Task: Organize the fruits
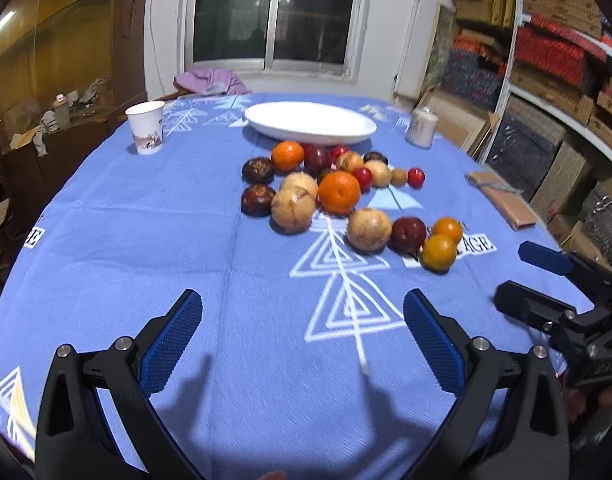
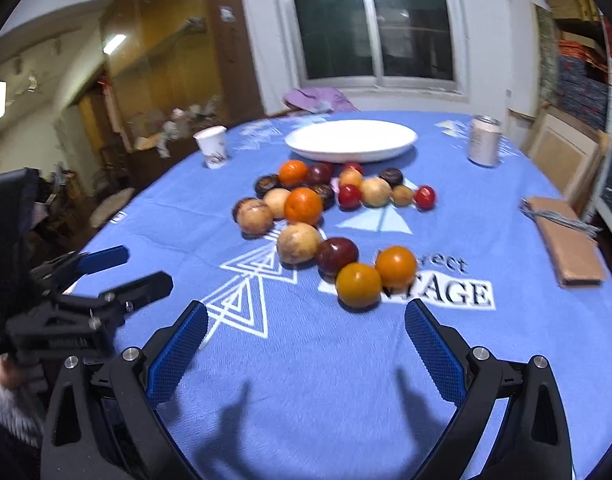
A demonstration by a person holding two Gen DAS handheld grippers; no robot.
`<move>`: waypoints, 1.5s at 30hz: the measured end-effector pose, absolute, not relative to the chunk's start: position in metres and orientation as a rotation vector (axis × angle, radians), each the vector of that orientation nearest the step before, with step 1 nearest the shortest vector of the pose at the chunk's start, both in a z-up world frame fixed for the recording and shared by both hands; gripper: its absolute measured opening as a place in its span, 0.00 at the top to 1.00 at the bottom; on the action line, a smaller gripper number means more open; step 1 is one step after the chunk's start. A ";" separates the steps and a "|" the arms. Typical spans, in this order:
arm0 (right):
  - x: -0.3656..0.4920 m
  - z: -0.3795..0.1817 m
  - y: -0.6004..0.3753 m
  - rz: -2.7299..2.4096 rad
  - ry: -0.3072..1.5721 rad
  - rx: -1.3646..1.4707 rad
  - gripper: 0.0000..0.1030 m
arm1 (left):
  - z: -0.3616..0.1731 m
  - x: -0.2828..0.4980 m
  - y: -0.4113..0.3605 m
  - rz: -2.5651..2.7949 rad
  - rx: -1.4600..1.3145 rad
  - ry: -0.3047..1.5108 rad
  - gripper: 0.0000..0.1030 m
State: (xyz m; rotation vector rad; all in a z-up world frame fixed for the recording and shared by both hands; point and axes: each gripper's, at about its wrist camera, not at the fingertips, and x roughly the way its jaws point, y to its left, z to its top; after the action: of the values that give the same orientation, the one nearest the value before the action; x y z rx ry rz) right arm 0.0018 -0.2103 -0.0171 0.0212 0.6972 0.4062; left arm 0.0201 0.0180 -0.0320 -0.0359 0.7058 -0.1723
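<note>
A: State the position and axis of the fruit cluster [image 1: 337, 196].

B: It lies loose on the blue tablecloth [image 1: 146, 240], just in front of the white oval plate [image 1: 309, 122]. In the left wrist view its long axis runs from the two dark fruits at the left down to the two orange fruits [image 2: 377, 276] at the near right. The plate's long axis runs left to right.

A: State the left gripper [image 1: 302, 344] condition.

B: Jaws spread wide, nothing between the blue pads. The cluster is well ahead of it, slightly to the right.

A: And the right gripper [image 2: 306, 348]?

B: Jaws also spread wide, holding nothing. The two orange fruits sit near, just ahead of its fingertips; the rest extends farther toward the plate.

A: Other items?

B: A paper cup [image 1: 146, 128] at far left, a can [image 2: 483, 140] at far right, and a brown flat packet [image 2: 565, 248] at the right edge.
</note>
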 end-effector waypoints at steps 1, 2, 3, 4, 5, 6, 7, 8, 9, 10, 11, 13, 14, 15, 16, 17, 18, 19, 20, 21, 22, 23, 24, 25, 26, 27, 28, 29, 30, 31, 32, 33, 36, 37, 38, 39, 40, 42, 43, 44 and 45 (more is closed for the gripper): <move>0.006 -0.021 -0.215 0.417 0.688 0.032 0.03 | -0.033 0.023 0.020 -0.172 -0.032 0.701 0.04; 0.009 -0.024 -0.218 0.422 0.693 0.039 0.03 | -0.035 0.028 0.022 -0.175 -0.016 0.706 0.04; 0.013 -0.026 -0.220 0.430 0.701 0.044 0.03 | -0.037 0.034 0.022 -0.175 0.001 0.720 0.04; 0.020 -0.029 -0.222 0.437 0.719 0.046 0.03 | -0.040 0.043 0.022 -0.180 0.022 0.740 0.04; 0.024 -0.031 -0.224 0.433 0.730 0.046 0.03 | -0.042 0.049 0.023 -0.188 0.029 0.753 0.04; 0.030 -0.034 -0.227 0.423 0.743 0.042 0.03 | -0.044 0.056 0.023 -0.202 0.031 0.766 0.04; 0.035 -0.035 -0.229 0.415 0.752 0.039 0.03 | -0.046 0.063 0.024 -0.223 0.023 0.781 0.04; 0.042 -0.036 -0.232 0.406 0.763 0.032 0.03 | -0.048 0.074 0.025 -0.245 0.013 0.806 0.04; 0.047 -0.038 -0.235 0.404 0.774 0.027 0.03 | -0.050 0.081 0.025 -0.255 0.012 0.825 0.04; 0.056 -0.039 -0.238 0.406 0.794 0.025 0.03 | -0.052 0.088 0.024 -0.272 0.010 0.842 0.04; 0.063 -0.040 -0.242 0.409 0.807 0.032 0.03 | -0.053 0.099 0.022 -0.292 0.014 0.860 0.04; 0.078 -0.041 -0.252 0.422 0.829 0.079 0.03 | -0.052 0.110 0.019 -0.309 0.024 0.867 0.04; 0.084 -0.042 -0.257 0.426 0.838 0.106 0.03 | -0.051 0.118 0.015 -0.320 0.034 0.866 0.04; 0.093 -0.043 -0.263 0.430 0.851 0.148 0.04 | -0.052 0.124 0.012 -0.330 0.038 0.866 0.04; 0.098 -0.045 -0.268 0.432 0.866 0.180 0.06 | -0.052 0.130 0.009 -0.341 0.043 0.870 0.04; 0.104 -0.048 -0.272 0.442 0.887 0.217 0.13 | -0.055 0.138 0.004 -0.346 0.053 0.880 0.04; 0.110 -0.053 -0.276 0.454 0.912 0.251 0.27 | -0.058 0.144 0.000 -0.343 0.064 0.884 0.04; 0.114 -0.056 -0.277 0.462 0.932 0.268 0.33 | -0.060 0.148 -0.002 -0.339 0.075 0.888 0.04; 0.118 -0.062 -0.278 0.468 0.957 0.277 0.41 | -0.063 0.155 -0.005 -0.330 0.094 0.890 0.04; 0.120 -0.064 -0.278 0.463 0.965 0.271 0.43 | -0.066 0.160 -0.008 -0.329 0.105 0.890 0.04; 0.120 -0.068 -0.277 0.447 0.968 0.246 0.43 | -0.068 0.166 -0.010 -0.333 0.113 0.895 0.05; 0.120 -0.069 -0.276 0.438 0.961 0.225 0.43 | -0.069 0.169 -0.010 -0.342 0.109 0.901 0.06; 0.119 -0.069 -0.275 0.441 0.957 0.220 0.43 | -0.069 0.172 -0.010 -0.356 0.099 0.899 0.06; 0.120 -0.069 -0.275 0.443 0.956 0.211 0.43 | -0.068 0.178 -0.009 -0.372 0.088 0.896 0.06; 0.120 -0.068 -0.274 0.444 0.953 0.195 0.43 | -0.067 0.180 -0.009 -0.380 0.086 0.891 0.09; 0.119 -0.067 -0.271 0.442 0.940 0.165 0.43 | -0.065 0.184 -0.008 -0.388 0.088 0.881 0.12; 0.120 -0.067 -0.271 0.441 0.935 0.154 0.43 | -0.064 0.188 -0.008 -0.400 0.089 0.870 0.22; 0.120 -0.067 -0.271 0.440 0.933 0.148 0.43 | -0.065 0.192 -0.008 -0.411 0.086 0.870 0.32; 0.120 -0.066 -0.271 0.440 0.932 0.143 0.43 | -0.065 0.194 -0.008 -0.419 0.083 0.875 0.34; 0.120 -0.065 -0.270 0.440 0.929 0.134 0.43 | -0.067 0.195 -0.009 -0.425 0.095 0.867 0.35; 0.120 -0.065 -0.270 0.442 0.927 0.127 0.43 | -0.067 0.195 -0.010 -0.427 0.117 0.857 0.36; 0.121 -0.064 -0.270 0.444 0.928 0.122 0.45 | -0.068 0.192 -0.012 -0.428 0.138 0.850 0.37; 0.118 -0.062 -0.269 0.463 0.928 0.099 0.51 | -0.070 0.184 -0.011 -0.442 0.181 0.850 0.37; 0.119 -0.061 -0.268 0.463 0.928 0.092 0.51 | -0.071 0.183 -0.009 -0.448 0.193 0.857 0.38; 0.119 -0.061 -0.268 0.465 0.931 0.091 0.51 | -0.073 0.181 -0.008 -0.452 0.205 0.864 0.38; 0.121 -0.062 -0.268 0.467 0.936 0.095 0.51 | -0.075 0.181 -0.007 -0.451 0.216 0.866 0.38; 0.124 -0.063 -0.268 0.473 0.944 0.105 0.51 | -0.077 0.180 -0.007 -0.446 0.232 0.870 0.40; 0.129 -0.065 -0.266 0.482 0.956 0.125 0.52 | -0.083 0.184 -0.007 -0.434 0.243 0.887 0.40; 0.131 -0.066 -0.265 0.493 0.964 0.140 0.54 | -0.085 0.186 -0.007 -0.432 0.236 0.894 0.40; 0.133 -0.067 -0.264 0.503 0.970 0.151 0.58 | -0.085 0.188 -0.005 -0.437 0.217 0.897 0.41; 0.134 -0.068 -0.263 0.515 0.976 0.163 0.63 | -0.085 0.189 -0.004 -0.435 0.210 0.896 0.43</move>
State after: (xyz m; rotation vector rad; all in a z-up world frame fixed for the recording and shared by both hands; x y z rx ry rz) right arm 0.1341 -0.2630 -0.0677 0.1626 0.9761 0.5151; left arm 0.1891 -0.0044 -0.0849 0.2103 0.8958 -0.4351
